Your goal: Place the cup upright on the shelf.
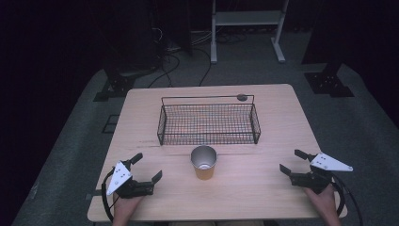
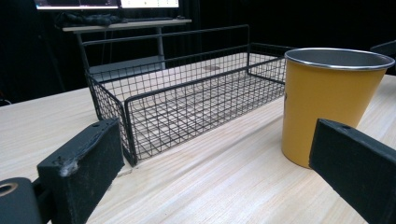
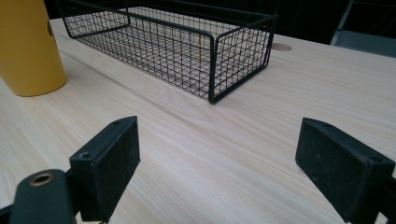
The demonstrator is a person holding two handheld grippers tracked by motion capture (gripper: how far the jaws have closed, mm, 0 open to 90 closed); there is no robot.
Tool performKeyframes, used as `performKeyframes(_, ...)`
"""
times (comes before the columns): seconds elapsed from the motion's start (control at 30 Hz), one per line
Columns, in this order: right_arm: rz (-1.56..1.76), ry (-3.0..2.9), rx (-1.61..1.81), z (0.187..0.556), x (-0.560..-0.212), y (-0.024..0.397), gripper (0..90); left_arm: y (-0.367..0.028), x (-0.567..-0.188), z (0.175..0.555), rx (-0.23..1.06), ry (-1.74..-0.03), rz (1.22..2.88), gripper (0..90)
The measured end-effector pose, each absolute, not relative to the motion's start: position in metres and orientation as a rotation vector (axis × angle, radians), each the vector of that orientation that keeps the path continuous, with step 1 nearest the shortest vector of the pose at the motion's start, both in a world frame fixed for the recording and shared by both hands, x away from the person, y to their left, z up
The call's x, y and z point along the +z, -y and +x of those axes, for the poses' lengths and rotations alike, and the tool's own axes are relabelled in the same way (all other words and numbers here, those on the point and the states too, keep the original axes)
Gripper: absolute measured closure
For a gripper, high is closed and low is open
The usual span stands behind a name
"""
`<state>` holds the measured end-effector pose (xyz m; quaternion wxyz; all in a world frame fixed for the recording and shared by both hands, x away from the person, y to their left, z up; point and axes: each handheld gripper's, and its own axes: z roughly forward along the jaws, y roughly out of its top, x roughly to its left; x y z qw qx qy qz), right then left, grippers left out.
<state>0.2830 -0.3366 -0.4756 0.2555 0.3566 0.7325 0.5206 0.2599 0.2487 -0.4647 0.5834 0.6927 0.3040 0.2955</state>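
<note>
A yellow cup (image 1: 204, 162) with a metal rim stands upright on the wooden table (image 1: 263, 188), just in front of a black wire basket (image 1: 209, 120). My left gripper (image 1: 147, 167) rests open at the table's front left, jaws apart and nothing between them. In the left gripper view the cup (image 2: 329, 98) sits ahead to the right and the basket (image 2: 187, 91) lies beyond. My right gripper (image 1: 291, 161) is open at the front right, also holding nothing. The right gripper view has the cup (image 3: 29, 46) at far left and the basket (image 3: 180, 42) ahead.
The basket holds nothing that I can see. A round cable hole (image 1: 242, 97) sits in the table's back edge. Beyond the table are a white metal frame (image 1: 247, 21), cables on the floor (image 1: 176, 56) and dark stand bases (image 1: 329, 82).
</note>
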Motion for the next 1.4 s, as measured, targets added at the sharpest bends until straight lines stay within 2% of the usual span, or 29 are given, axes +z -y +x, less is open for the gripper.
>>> performKeyframes(0.8, 0.972, -1.995, 1.406, 0.283, -0.476, 0.336, 12.7, -0.23, -0.461, 0.258, 0.64, -0.63, 1.655, 2.2)
performKeyframes(1.4, 0.972, -1.998, 1.408, 0.283, -0.476, 0.336, 12.7, -0.2, -0.454, 0.262, 0.598, -0.557, 1.706, 1.6)
